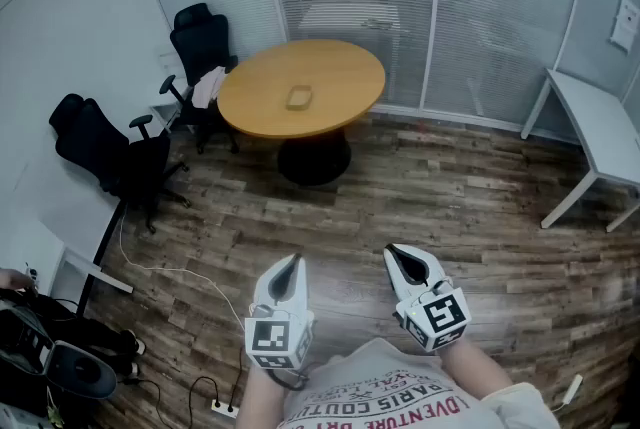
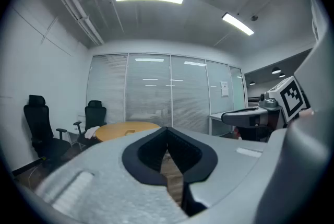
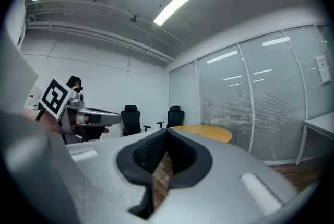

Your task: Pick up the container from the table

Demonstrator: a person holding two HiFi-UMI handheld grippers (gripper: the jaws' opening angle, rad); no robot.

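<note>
The container point(image 1: 300, 97) is a small flat tan box lying near the middle of the round wooden table point(image 1: 340, 67), far across the room. I hold both grippers close to my body over the wood floor, well short of the table and pointing toward it. The left gripper point(image 1: 293, 260) has its jaws together with nothing between them, and so does the right gripper point(image 1: 391, 250). In the left gripper view the table point(image 2: 120, 130) shows beyond the closed left gripper point(image 2: 167, 129). The right gripper view shows the table point(image 3: 209, 133) past the closed right gripper point(image 3: 167, 131).
Black office chairs point(image 1: 200, 47) point(image 1: 100, 147) stand left of the table, one with a cloth on it. A white desk point(image 1: 600, 132) stands at the right wall. Glass partitions with blinds run behind the table. A cable and power strip point(image 1: 222, 407) lie on the floor by a bag point(image 1: 60, 357).
</note>
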